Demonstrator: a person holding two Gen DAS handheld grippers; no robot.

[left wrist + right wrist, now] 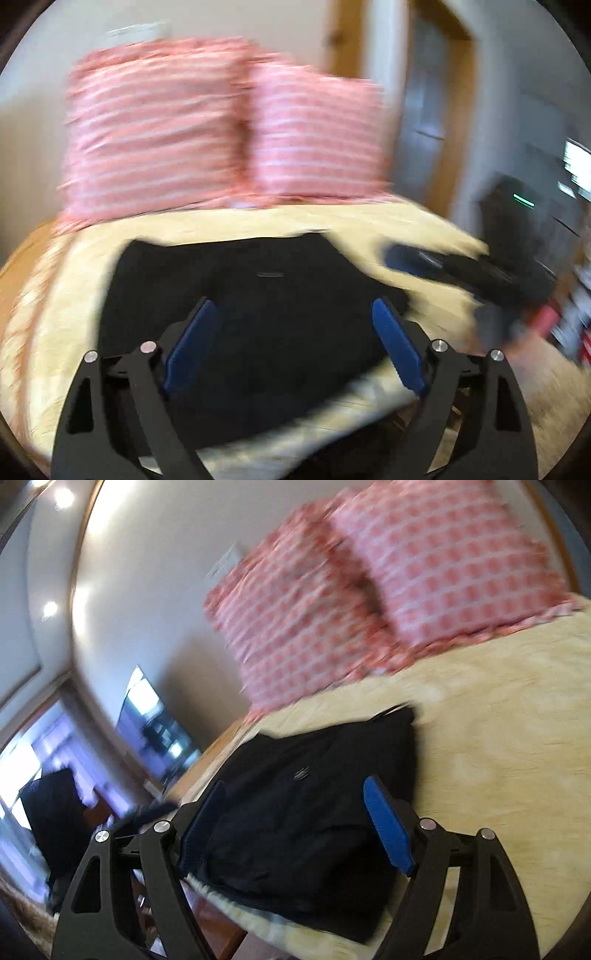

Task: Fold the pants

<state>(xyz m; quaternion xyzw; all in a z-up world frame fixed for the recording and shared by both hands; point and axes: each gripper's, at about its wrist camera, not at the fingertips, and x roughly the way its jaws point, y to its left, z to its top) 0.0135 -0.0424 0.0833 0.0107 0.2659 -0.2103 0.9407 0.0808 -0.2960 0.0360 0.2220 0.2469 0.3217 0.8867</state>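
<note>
Pants [255, 306] look folded on the bed [369, 221]; keep both the left gripper [293, 314] and right gripper [295, 794] spread, empty, and lift clear without snagging.

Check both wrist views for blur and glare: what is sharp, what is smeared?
Left wrist: left claw sharp, pillows and right claw motion-smeared. Right wrist: right claw crisp, black pants fairly clear, pillows blurred, ceiling lights glaring.

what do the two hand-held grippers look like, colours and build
Both look alike. The left hand-held gripper and right hand-held gripper each have two flat blue finger pads on matte black linkage arms with triangular cut-outs and round silver pivot pins. No cables, markings or sleeves show.
</note>
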